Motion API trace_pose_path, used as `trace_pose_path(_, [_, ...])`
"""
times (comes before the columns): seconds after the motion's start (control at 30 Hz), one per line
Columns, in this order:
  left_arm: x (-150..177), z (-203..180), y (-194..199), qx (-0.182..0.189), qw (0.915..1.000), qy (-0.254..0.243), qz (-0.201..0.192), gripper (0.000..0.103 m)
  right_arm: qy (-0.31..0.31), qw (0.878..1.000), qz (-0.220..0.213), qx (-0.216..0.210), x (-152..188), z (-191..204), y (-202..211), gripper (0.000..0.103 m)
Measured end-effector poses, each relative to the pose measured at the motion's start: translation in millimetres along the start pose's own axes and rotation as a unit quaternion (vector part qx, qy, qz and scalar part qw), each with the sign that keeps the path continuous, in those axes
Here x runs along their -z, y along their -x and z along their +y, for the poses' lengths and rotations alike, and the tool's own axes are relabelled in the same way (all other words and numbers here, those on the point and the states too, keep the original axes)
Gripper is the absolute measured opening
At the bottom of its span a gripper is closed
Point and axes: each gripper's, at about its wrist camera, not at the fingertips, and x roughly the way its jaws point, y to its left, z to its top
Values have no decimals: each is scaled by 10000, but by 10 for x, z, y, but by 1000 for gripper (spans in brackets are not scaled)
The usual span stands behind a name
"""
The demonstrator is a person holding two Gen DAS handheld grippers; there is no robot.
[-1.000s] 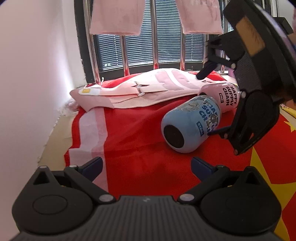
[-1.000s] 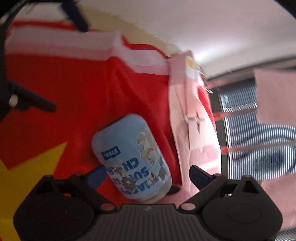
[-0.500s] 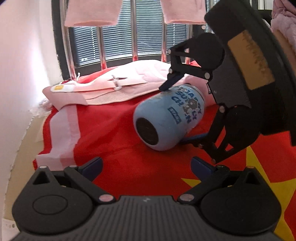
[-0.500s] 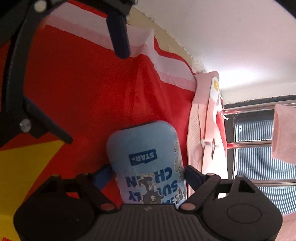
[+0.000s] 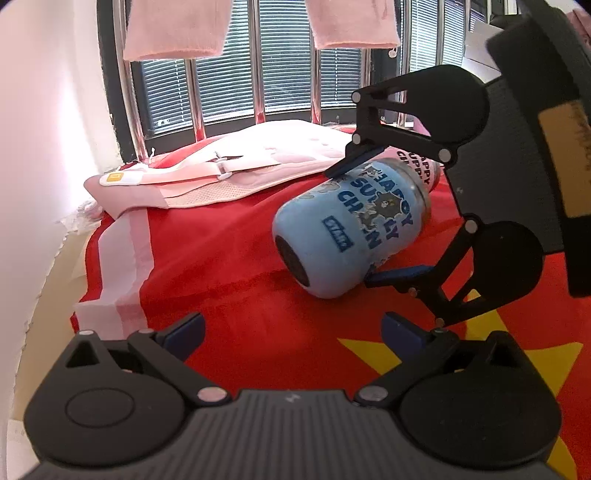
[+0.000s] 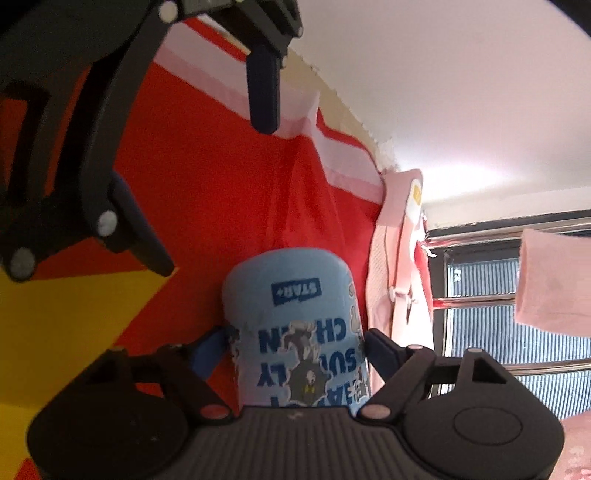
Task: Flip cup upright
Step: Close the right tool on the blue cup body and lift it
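A light blue cup [image 5: 351, 229] with cartoon print lies on its side on the red cloth [image 5: 229, 258], its base toward the left wrist camera. My right gripper [image 5: 369, 218] is shut on the blue cup, one finger above and one below. In the right wrist view the blue cup [image 6: 295, 325] sits between the right gripper's [image 6: 295, 347] two fingers. A pink cup [image 5: 421, 166] lies on its side just behind the blue one. My left gripper [image 5: 291, 332] is open and empty in front of the blue cup, and shows in the right wrist view [image 6: 210, 181].
A pink garment [image 5: 221, 170] lies on the cloth behind the cups. Barred windows [image 5: 266, 74] with hanging pink towels [image 5: 177, 29] stand at the back. A white wall [image 5: 40, 147] runs along the left. Yellow stars [image 5: 517, 354] mark the cloth on the right.
My right gripper has closed around the blue cup, whose mouth end now sits raised off the cloth. The left gripper has hardly moved.
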Motion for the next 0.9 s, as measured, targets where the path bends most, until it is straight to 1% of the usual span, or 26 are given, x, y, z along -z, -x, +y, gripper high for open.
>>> trace_pose_path(0.1, [39,-22,105,-71,10000,-18,-19,103,156,9998,21,126,16,101,57,80])
trace_pose_path(0.2, [75,-21,186,-136,9999,26,-66,103,228,9994,-16,278,33,125,-21,80])
trace_pose_path(0.23, [88,-30,207,-160,9998,48,-73,103,127,9996,22,236,28,97,-56,80])
trace_pose_path(0.3, [95,-30,228,-165,9998,65,-78,103,-99,9998,142,23,18,-11,-159,81])
trace_pose_path(0.4, [71,-9,208,-152,9998,65,-98,103,-162,9997,127,-91,19,-111,-279,84])
trace_pose_path(0.5, [32,18,151,-138,9998,82,-115,103,-112,9996,249,-45,-11,-114,-462,87])
trace_pose_path(0.53, [30,21,140,-127,9998,83,-125,103,-55,9998,180,50,-17,-107,-493,86])
trace_pose_path(0.6, [26,39,113,-102,9998,103,-134,103,-150,9997,181,-71,-43,-179,-545,86])
trace_pose_path(0.7, [11,68,71,-115,9997,170,-107,103,-156,9998,88,38,-38,-168,-575,83])
trace_pose_path(0.83, [1,86,132,-115,9996,214,-143,103,103,9991,-130,387,21,32,-432,83])
trace_pose_path(0.9, [8,66,215,-146,9995,195,-182,103,137,9986,-178,489,41,79,-335,83])
